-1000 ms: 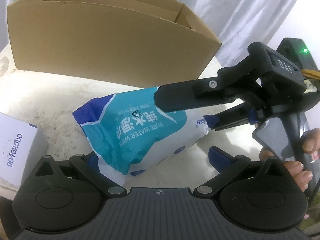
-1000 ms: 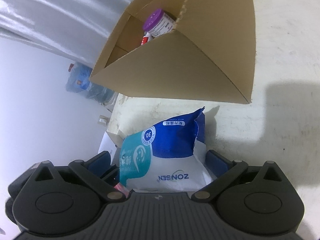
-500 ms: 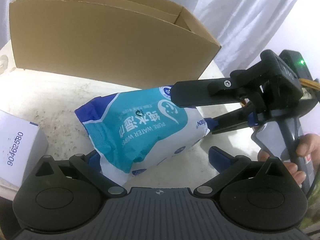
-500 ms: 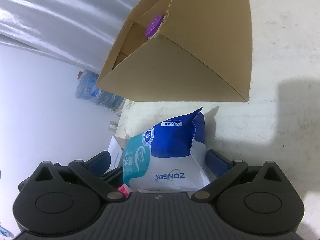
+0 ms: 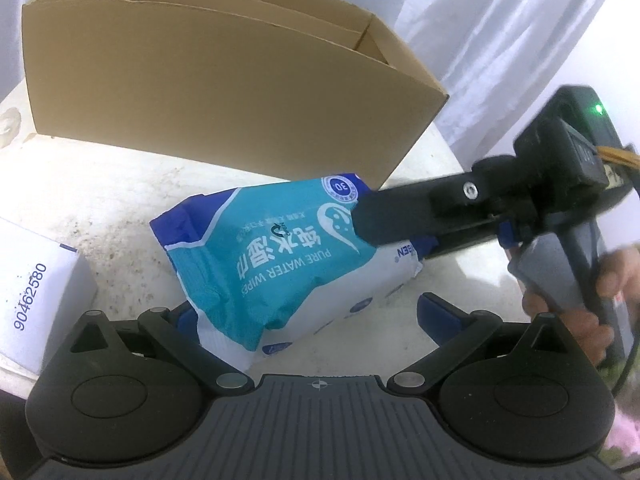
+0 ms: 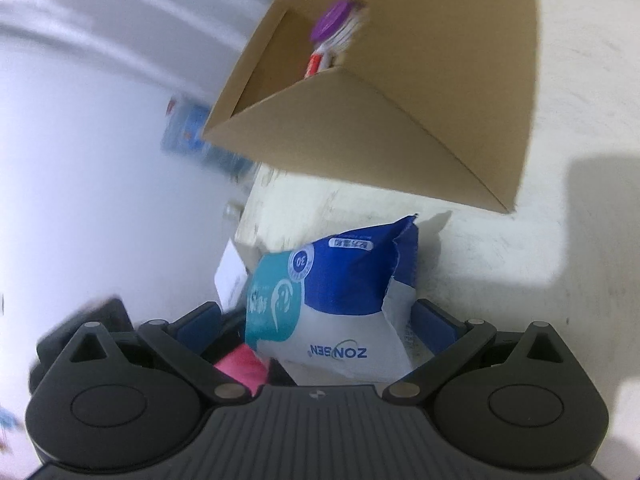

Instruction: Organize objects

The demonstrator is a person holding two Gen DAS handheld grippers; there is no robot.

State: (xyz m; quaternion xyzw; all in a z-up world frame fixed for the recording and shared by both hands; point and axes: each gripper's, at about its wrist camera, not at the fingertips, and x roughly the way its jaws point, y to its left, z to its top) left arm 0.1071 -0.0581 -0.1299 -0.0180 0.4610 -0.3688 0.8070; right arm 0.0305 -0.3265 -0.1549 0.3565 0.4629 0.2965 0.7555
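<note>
Closest to the left gripper [image 5: 308,312], the pack of wet wipes [image 5: 280,264] lies between its spread fingers; one corner sits against the left finger, the other finger stands clear, so this gripper is apart and grips nothing. The right gripper [image 5: 404,236] comes in from the right of it and is clamped on the pack's far end, one finger over the printed face and one under. In the right wrist view the pack [image 6: 340,308] fills the space between the right gripper's [image 6: 320,324] blue pads, its crimped seam pointing forward.

Risks, as I judge them: the grip is on one soft end only, so the pack may sag, swing or slide out as it rises; the film could crumple rather than hold.

Just ahead on the table [image 5: 100,200] stands the cardboard box [image 5: 200,80], its near wall tall. A low carry could catch that rim and shove the box. A purple-capped bottle [image 6: 334,24] stands inside; a drop onto it may tip it. Left of the left gripper, a white carton [image 5: 36,292] sits near.
</note>
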